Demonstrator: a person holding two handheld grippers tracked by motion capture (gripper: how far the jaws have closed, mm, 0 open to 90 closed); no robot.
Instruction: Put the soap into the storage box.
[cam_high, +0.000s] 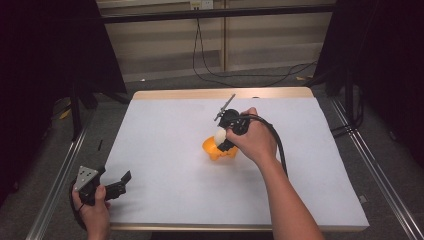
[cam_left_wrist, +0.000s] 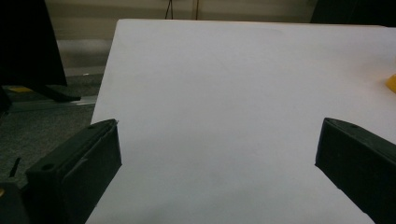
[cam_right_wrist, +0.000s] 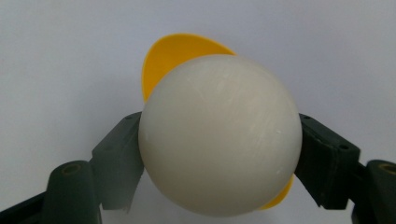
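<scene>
My right gripper (cam_high: 222, 139) points down over the middle of the white table and is shut on a white ball (cam_high: 220, 135). In the right gripper view the white ball (cam_right_wrist: 219, 135) sits squeezed between the two black jaws. Directly below it lies a yellow bowl-like piece (cam_right_wrist: 180, 58), seen in the high view as a yellow piece (cam_high: 214, 150) on the table. My left gripper (cam_high: 120, 184) rests at the table's front left corner, held by a hand. Its jaws stand wide apart with only bare table between them, as the left gripper (cam_left_wrist: 219, 154) view shows.
The white table top (cam_high: 165, 140) has free room on all sides of the yellow piece. Metal rails (cam_high: 60, 170) run along both table sides. Black cables (cam_high: 220, 75) lie on the floor beyond the far edge. A sliver of the yellow piece (cam_left_wrist: 391, 83) shows at the left gripper view's right edge.
</scene>
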